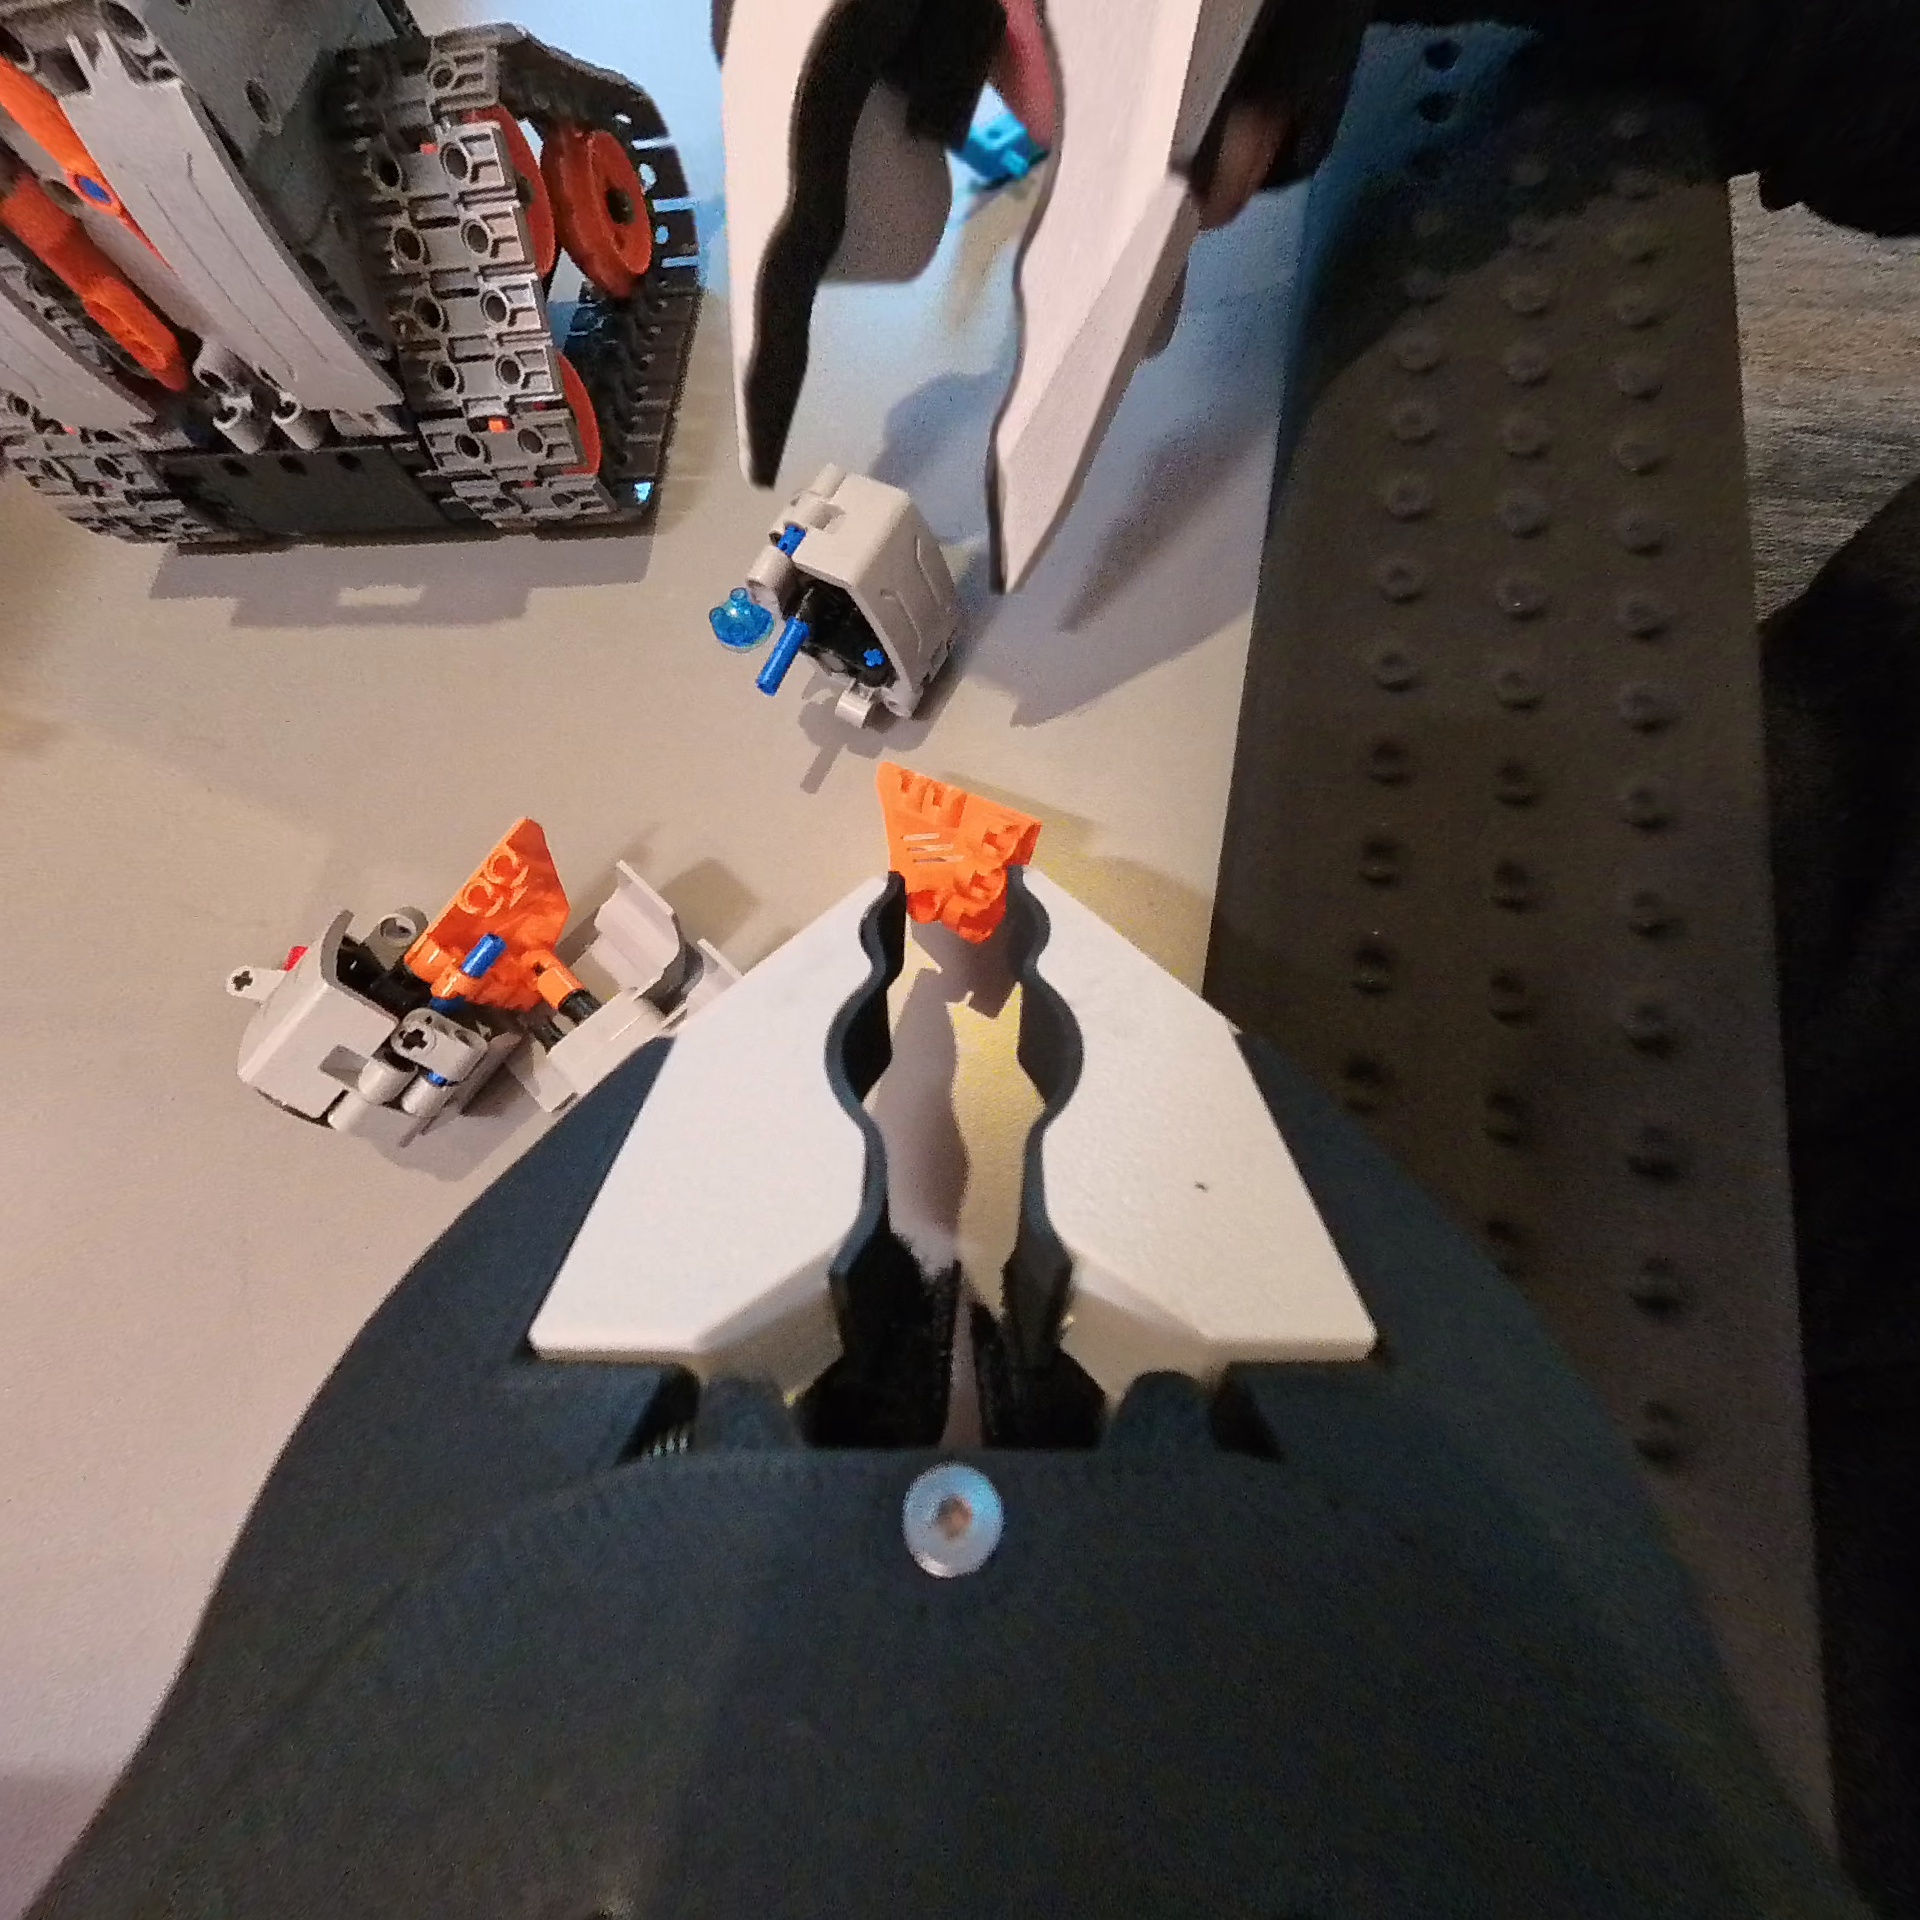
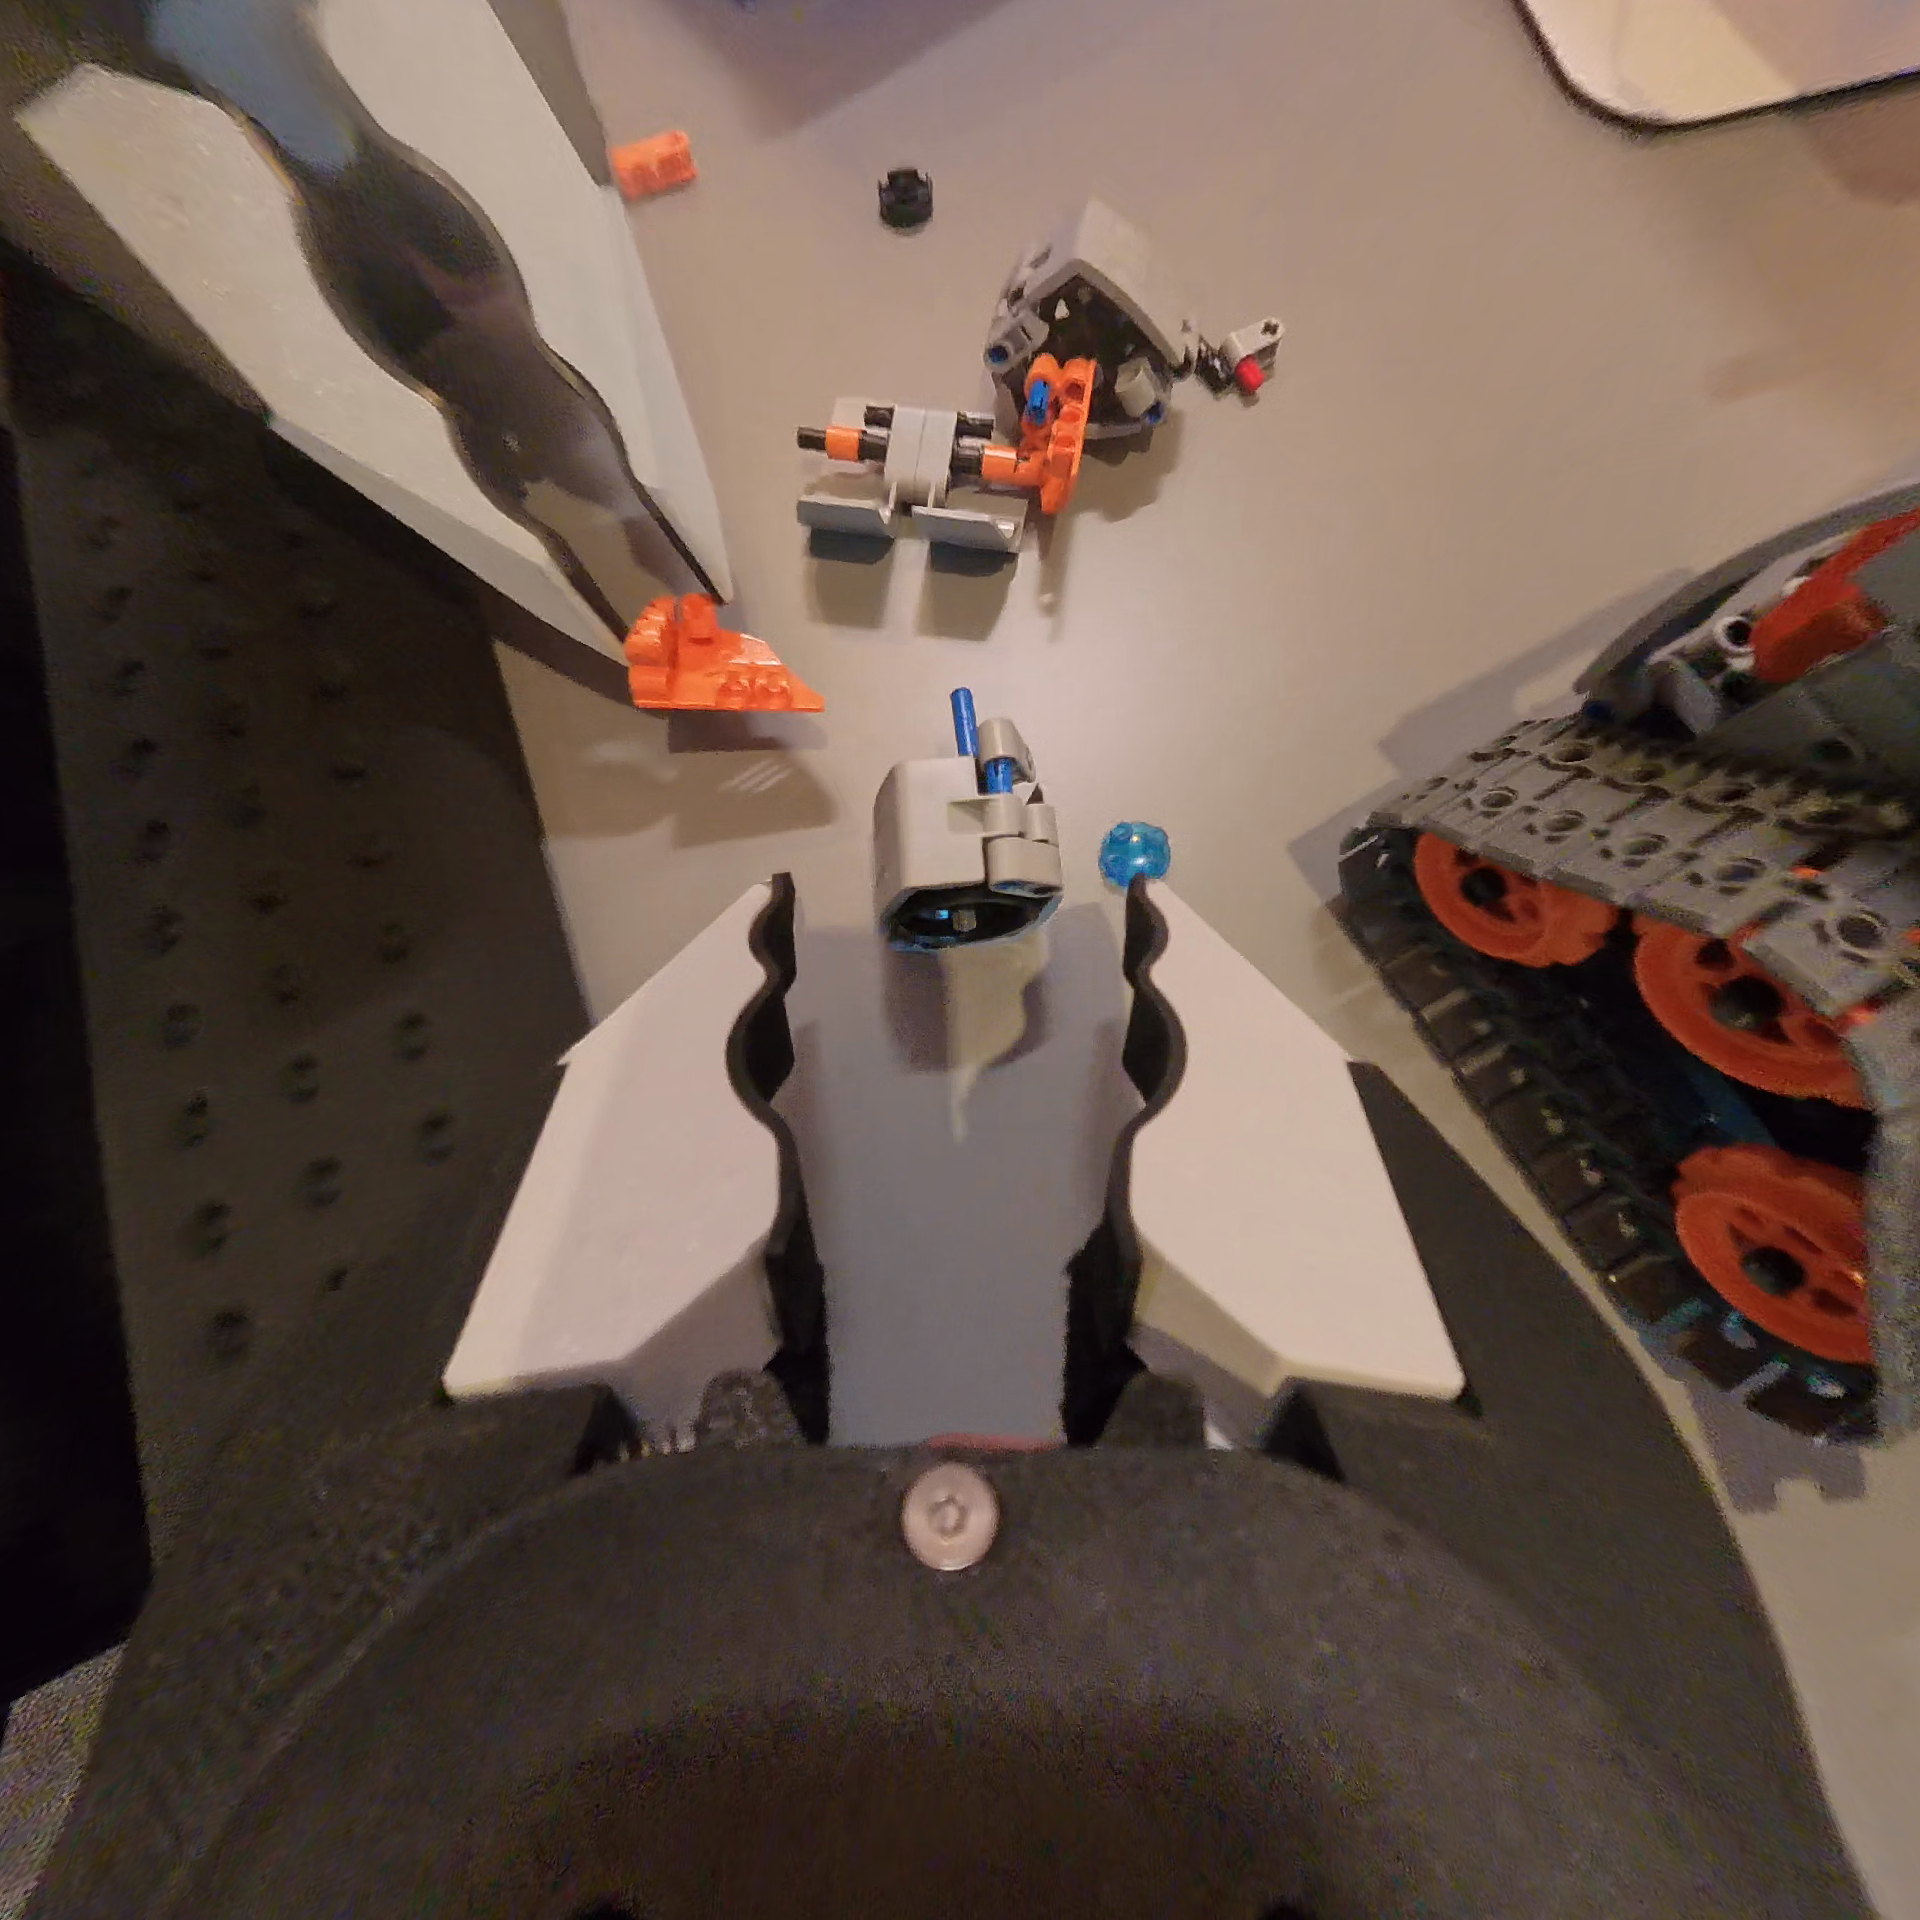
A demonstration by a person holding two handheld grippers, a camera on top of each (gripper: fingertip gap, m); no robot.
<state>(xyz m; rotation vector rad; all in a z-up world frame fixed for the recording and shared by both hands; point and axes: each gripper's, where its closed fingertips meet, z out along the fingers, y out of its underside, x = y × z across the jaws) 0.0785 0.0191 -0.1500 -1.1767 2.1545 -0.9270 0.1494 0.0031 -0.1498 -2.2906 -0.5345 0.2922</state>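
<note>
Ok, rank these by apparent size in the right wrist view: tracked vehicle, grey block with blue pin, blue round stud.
1. Tracked vehicle, partly cut off
2. Grey block with blue pin
3. Blue round stud

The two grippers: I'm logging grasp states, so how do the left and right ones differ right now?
The left gripper has its jaws nearly together, pinching an orange wedge piece at the tips; the right gripper has its jaws wide apart and holds nothing. The left sits by the table's dark studded edge strip; the right hovers over a small grey block assembly. Both have pale fingers with wavy black pads.
</note>
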